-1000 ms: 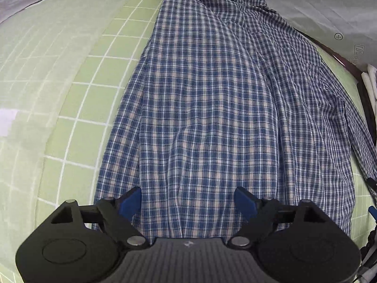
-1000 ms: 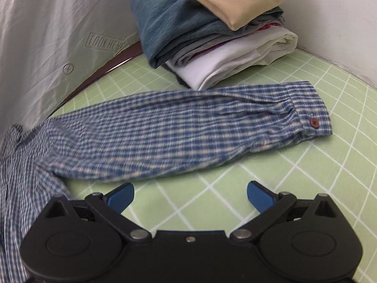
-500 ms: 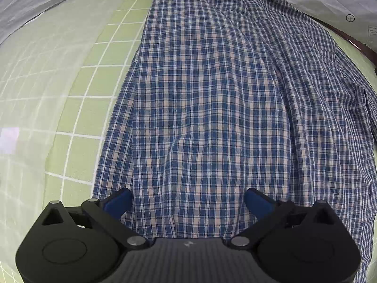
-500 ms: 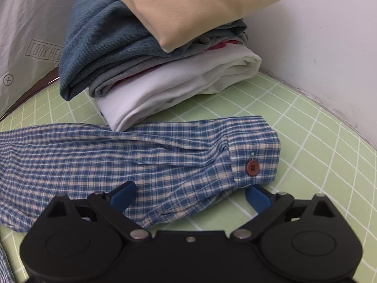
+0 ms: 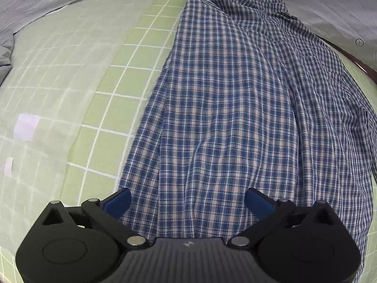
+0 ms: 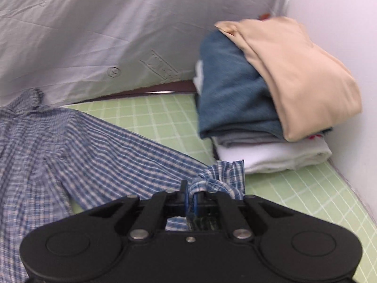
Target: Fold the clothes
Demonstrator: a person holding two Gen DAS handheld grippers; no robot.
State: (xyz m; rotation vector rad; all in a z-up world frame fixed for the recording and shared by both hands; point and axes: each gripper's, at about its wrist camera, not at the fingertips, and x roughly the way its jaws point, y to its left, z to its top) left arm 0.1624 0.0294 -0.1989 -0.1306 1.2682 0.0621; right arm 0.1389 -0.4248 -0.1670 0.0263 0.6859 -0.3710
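Right gripper [image 6: 190, 199] clamped on sleeve cuff [image 6: 223, 174]; thin bite may slip. Left gripper [image 5: 188, 198] fingers apart over shirt [image 5: 223, 118].

The right hand-held gripper [image 6: 189, 197], wide open over the plaid shirt's [image 6: 70, 146] sleeve a second ago, has closed on the sleeve cuff [image 6: 223, 176] and lifted it off the green grid mat [image 6: 306, 188], bunching it; the left hand-held gripper [image 5: 187, 201] has edged back along the shirt's body.
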